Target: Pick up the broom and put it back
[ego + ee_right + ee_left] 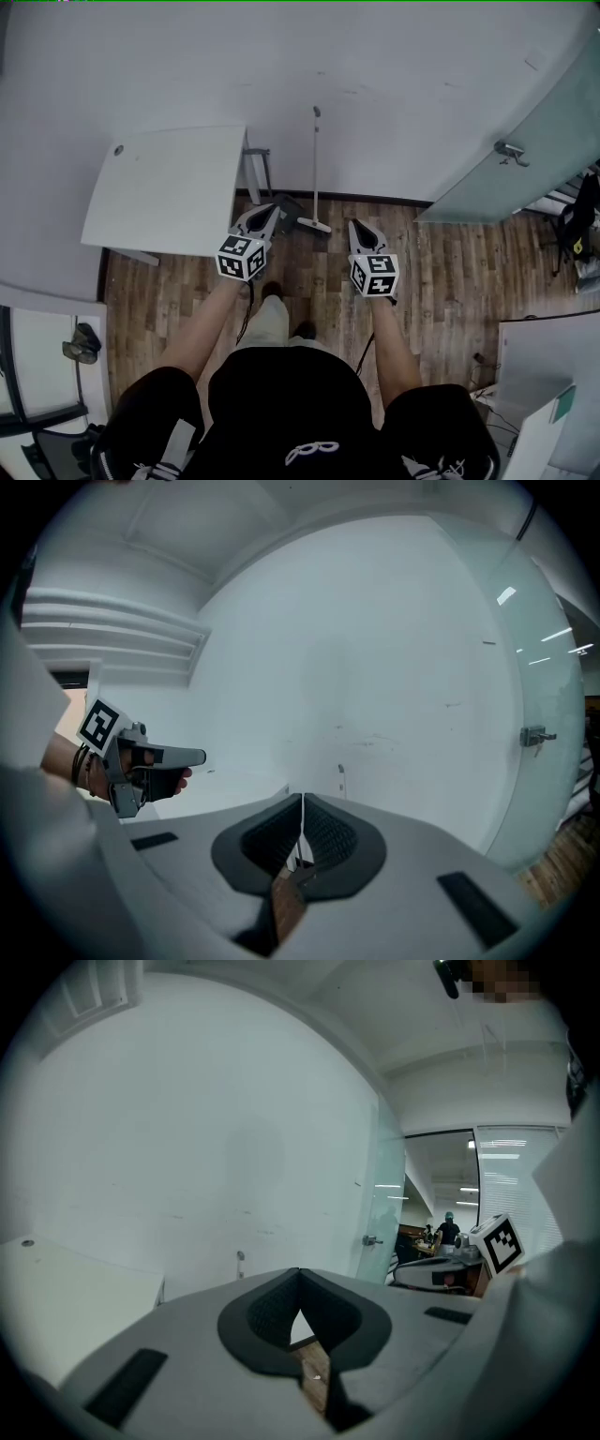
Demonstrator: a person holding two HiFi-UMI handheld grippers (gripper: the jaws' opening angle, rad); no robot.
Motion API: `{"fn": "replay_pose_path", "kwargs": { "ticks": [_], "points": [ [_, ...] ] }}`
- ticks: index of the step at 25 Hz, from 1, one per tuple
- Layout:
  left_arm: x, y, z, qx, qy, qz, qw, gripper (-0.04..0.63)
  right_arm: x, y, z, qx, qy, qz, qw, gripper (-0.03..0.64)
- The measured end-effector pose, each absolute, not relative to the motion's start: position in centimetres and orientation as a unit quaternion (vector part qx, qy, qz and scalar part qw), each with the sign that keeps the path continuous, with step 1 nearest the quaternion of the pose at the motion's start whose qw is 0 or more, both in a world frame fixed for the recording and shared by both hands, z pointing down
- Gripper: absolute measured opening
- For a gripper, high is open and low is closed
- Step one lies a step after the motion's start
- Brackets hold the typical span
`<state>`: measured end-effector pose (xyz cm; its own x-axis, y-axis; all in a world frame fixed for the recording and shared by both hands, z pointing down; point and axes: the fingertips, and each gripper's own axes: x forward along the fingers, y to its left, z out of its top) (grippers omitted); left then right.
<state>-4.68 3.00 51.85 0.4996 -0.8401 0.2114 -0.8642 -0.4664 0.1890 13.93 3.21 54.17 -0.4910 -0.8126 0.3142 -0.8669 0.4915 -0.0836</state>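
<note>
The broom (316, 169) stands upright against the wall (403, 84) at my 12 o'clock, with its head on the floor (441, 272), well apart from both tools. My left tool (270, 211) at 11 o'clock and my right tool (357, 228) at 1 o'clock are both closed, tips together, with nothing between them.

I judge the step in hand to be the approach. To do it well, I should open the right tool wide before I reach the handle. Then I come in level at mid-handle, with a jaw on either side of the shaft so the close lands square. Too high a grip would likely let the head swing; too low, and the top may tip off the wall. The handle looks thin and may roll, so I close firmly before lifting. I should also stay clear of the tabletop (169, 187) at 10 o'clock.
</note>
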Motion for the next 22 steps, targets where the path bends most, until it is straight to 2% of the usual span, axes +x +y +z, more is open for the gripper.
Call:
{"fn": "replay_pose_path", "kwargs": {
  "ticks": [22],
  "points": [
    [-4.5, -20.8, 55.1, 0.877, -0.452, 0.071, 0.145, 0.017, 12.1, -19.2, 56.6, 0.508, -0.84, 0.131, 0.138, 0.025]
  ]
}}
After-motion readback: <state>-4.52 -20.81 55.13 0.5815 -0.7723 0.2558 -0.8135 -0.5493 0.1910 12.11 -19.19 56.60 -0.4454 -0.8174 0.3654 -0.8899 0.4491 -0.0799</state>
